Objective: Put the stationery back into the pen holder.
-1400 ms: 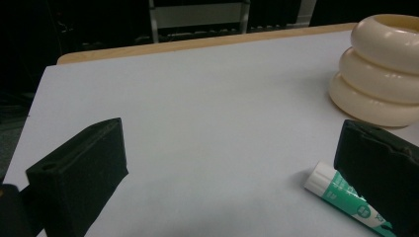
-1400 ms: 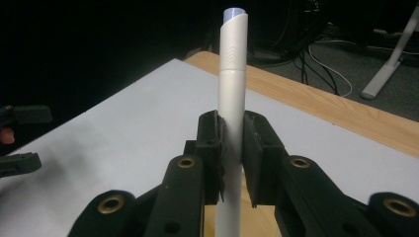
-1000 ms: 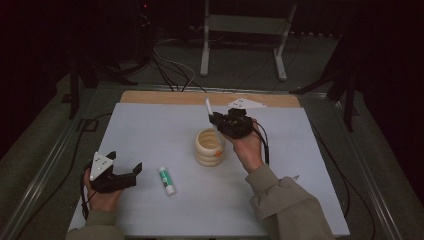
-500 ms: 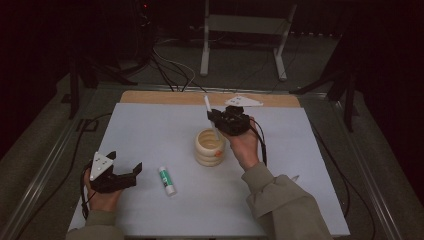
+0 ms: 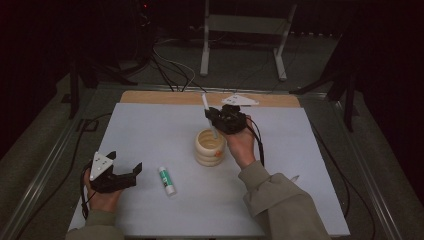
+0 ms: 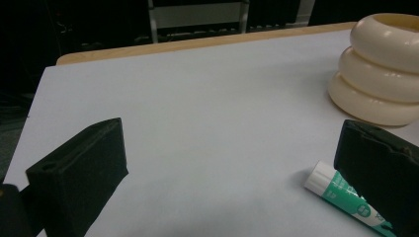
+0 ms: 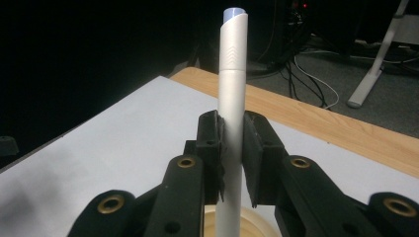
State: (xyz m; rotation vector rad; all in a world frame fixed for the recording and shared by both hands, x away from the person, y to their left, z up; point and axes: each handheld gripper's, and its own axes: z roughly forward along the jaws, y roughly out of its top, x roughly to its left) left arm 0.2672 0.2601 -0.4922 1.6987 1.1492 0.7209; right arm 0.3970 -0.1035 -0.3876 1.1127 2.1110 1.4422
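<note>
Right gripper was clamped on a white pen; in the right gripper view the jaws pressed the pen from both sides at about mid-barrel. Pen's long axis ran near upright, slightly tilted, with the grey-blue capped end up and the lower end down inside the cup. In the right gripper view the cup rim showed just under the jaws, with the barrel going down into it. The right hand held the gripper above and just behind the cup, its cable looping down the wrist.

Left gripper sat low at the near-left of the table, jaws wide apart, nothing between them. The left hand gripped it from below, grey plate on top. In the left gripper view the two black jaws stood well apart over bare white sheet. A glue stick lay flat on the sheet just beside the right-side jaw; that jaw hid part of the stick, and I couldn't tell if they touched. Its white cap pointed away from the person, and the green-labelled body came toward them.

The cup was cream, ribbed in three rings, and stood upright near the middle of the white sheet. The glue stick lay between the left gripper and the cup. A wooden table edge showed beyond the sheet.
</note>
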